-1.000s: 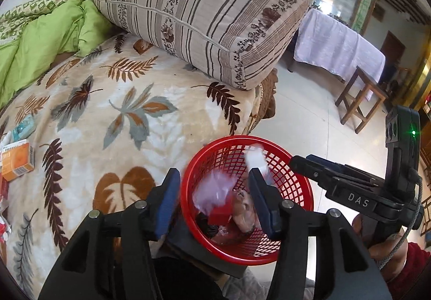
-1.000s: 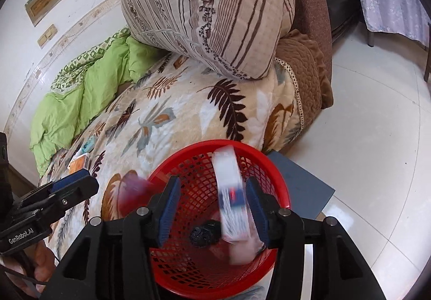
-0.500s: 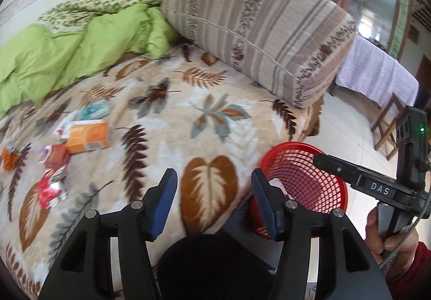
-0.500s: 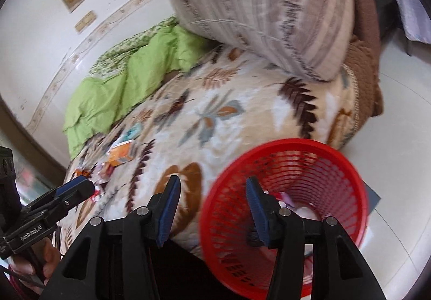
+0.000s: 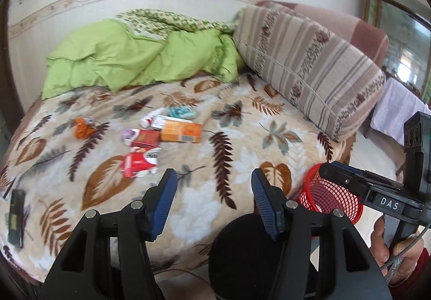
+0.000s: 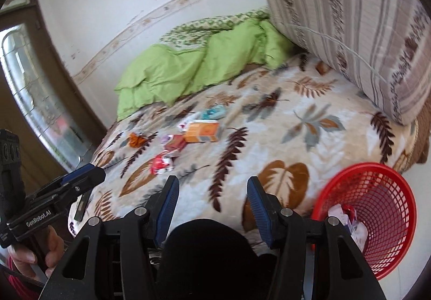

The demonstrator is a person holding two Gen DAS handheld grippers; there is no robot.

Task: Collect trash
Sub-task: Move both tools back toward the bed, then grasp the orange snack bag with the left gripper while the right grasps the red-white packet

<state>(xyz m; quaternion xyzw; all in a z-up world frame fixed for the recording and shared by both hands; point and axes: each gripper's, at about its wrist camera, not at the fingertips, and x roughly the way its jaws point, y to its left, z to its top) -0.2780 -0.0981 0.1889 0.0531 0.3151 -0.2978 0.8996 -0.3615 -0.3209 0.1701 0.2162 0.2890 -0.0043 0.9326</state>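
Note:
Several pieces of trash lie on the leaf-patterned blanket (image 5: 269,116): an orange box (image 5: 181,132), a red box (image 5: 145,138), a red-and-white wrapper (image 5: 140,162), a teal wrapper (image 5: 181,111) and a crumpled orange wrapper (image 5: 83,128). My left gripper (image 5: 214,178) hovers over the blanket's near part, open and empty, the wrapper just beyond its left finger. My right gripper (image 6: 212,184) is open too, with nothing between its fingers. The red mesh basket (image 6: 377,192) stands at the bed's right edge with wrappers (image 6: 347,219) inside. The orange box (image 6: 203,131) lies ahead of it.
A striped pillow (image 5: 309,65) lies along the right and a green quilt (image 5: 129,57) is bunched at the back by the wall. A black flat device (image 5: 16,216) rests near the bed's left front edge. A hand (image 5: 388,243) holds the right gripper's handle.
Both grippers rose and swung left from over the basket to face the bed. The pieces that were falling into the basket now lie inside it; both grippers are empty.

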